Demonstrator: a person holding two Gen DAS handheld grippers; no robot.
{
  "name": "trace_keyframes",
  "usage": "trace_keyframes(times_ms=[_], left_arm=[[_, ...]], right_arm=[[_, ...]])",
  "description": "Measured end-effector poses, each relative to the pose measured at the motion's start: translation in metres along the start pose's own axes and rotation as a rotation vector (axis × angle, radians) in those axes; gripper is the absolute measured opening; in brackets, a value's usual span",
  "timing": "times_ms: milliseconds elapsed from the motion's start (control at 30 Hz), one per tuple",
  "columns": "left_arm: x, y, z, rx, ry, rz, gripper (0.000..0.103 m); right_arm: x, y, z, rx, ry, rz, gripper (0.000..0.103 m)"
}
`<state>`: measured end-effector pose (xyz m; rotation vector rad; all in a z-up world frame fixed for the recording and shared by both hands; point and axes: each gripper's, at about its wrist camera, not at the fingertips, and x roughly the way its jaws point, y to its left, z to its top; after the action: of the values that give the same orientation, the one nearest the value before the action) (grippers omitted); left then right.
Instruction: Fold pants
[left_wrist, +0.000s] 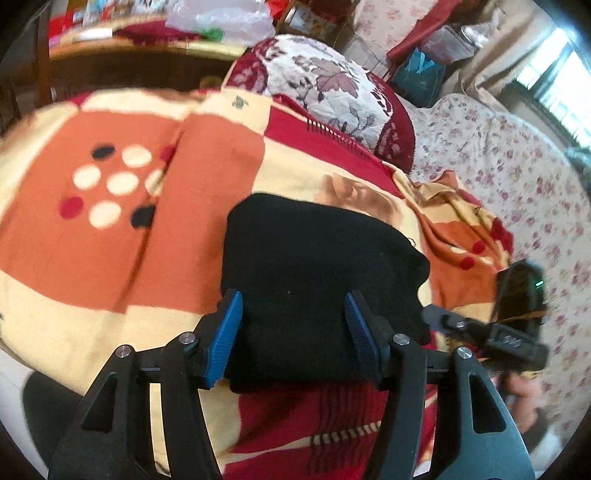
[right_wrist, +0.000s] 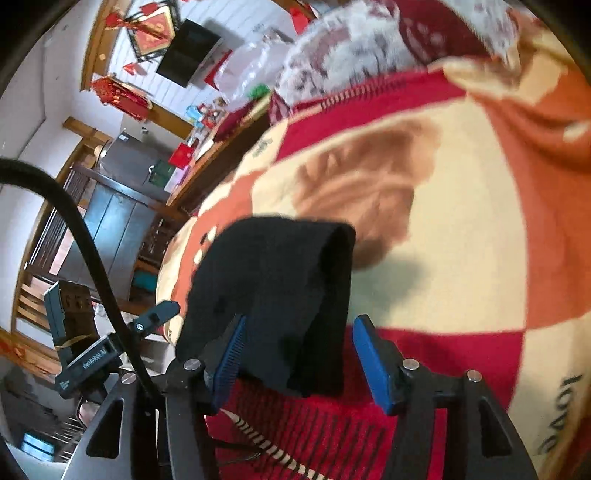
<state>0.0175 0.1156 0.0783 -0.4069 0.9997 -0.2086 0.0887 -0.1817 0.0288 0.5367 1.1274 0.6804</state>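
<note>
The left gripper (left_wrist: 293, 332) hangs over the near edge of the black pants (left_wrist: 317, 280), its blue fingers (left_wrist: 225, 332) spread wide and gripping nothing. The right gripper (right_wrist: 299, 354) is tilted steeply, fingers (right_wrist: 373, 365) likewise parted, beside the pants (right_wrist: 273, 295). They lie folded into a compact bundle on the patterned blanket (left_wrist: 110, 240).

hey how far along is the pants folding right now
Mostly done, it seems: the black pants lie as a compact folded bundle on the patterned blanket. Nothing is in hand: left gripper and right gripper are both open around it. Probably only withdrawing remains.
</note>
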Motion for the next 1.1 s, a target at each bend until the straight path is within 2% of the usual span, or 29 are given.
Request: trace_keyframes(times_ms=[67, 133, 200, 267, 333, 433, 500, 633, 700, 767, 800, 833, 933, 1100], left_arm=[[0.009, 0.007, 0.000, -0.016, 0.030, -0.025, 0.058], [0.014, 0.008, 0.000, -0.006, 0.029, -0.016, 0.059], [0.017, 0.007, 0.000, 0.011, 0.012, -0.001, 0.066], [0.020, 0.010, 0.000, 0.011, 0.011, 0.019, 0.067], [0.022, 0.019, 0.003, -0.017, 0.017, 0.002, 0.067], [0.021, 0.031, 0.005, -0.070, -0.008, 0.020, 0.067], [0.027, 0.037, 0.006, -0.101, 0.017, -0.015, 0.067], [0.035, 0.035, 0.004, -0.110, 0.010, -0.050, 0.070], [0.040, 0.032, 0.003, -0.126, 0.012, -0.067, 0.070], [0.041, 0.025, 0.002, -0.095, 0.003, -0.050, 0.067], [0.040, 0.022, 0.002, -0.074, -0.001, -0.046, 0.062], [0.037, 0.019, 0.002, -0.067, -0.008, -0.055, 0.057], [0.028, 0.010, 0.006, -0.045, -0.026, -0.068, 0.050], [0.016, -0.018, 0.024, 0.019, -0.059, -0.116, 0.049]], right_arm=[[0.008, -0.004, 0.000, 0.019, 0.008, 0.025, 0.060], [0.015, -0.006, 0.002, 0.025, 0.022, 0.053, 0.062], [0.024, -0.009, 0.002, 0.031, 0.044, 0.069, 0.063], [0.031, -0.010, 0.002, 0.034, 0.054, 0.076, 0.063], [0.033, -0.009, 0.003, 0.030, 0.054, 0.081, 0.063], [0.032, -0.009, 0.003, 0.025, 0.060, 0.083, 0.064], [0.035, -0.010, 0.003, 0.030, 0.061, 0.088, 0.066], [0.035, -0.014, 0.002, 0.041, 0.046, 0.099, 0.066], [0.034, -0.016, -0.002, 0.060, 0.014, 0.098, 0.062], [0.033, -0.012, -0.005, 0.026, 0.001, 0.065, 0.055], [0.032, -0.007, -0.006, -0.005, -0.005, 0.045, 0.054], [0.031, -0.005, -0.007, -0.017, -0.007, 0.038, 0.051], [0.024, 0.000, -0.005, -0.026, -0.018, 0.045, 0.043], [-0.001, 0.009, 0.008, -0.059, -0.071, 0.056, 0.040]])
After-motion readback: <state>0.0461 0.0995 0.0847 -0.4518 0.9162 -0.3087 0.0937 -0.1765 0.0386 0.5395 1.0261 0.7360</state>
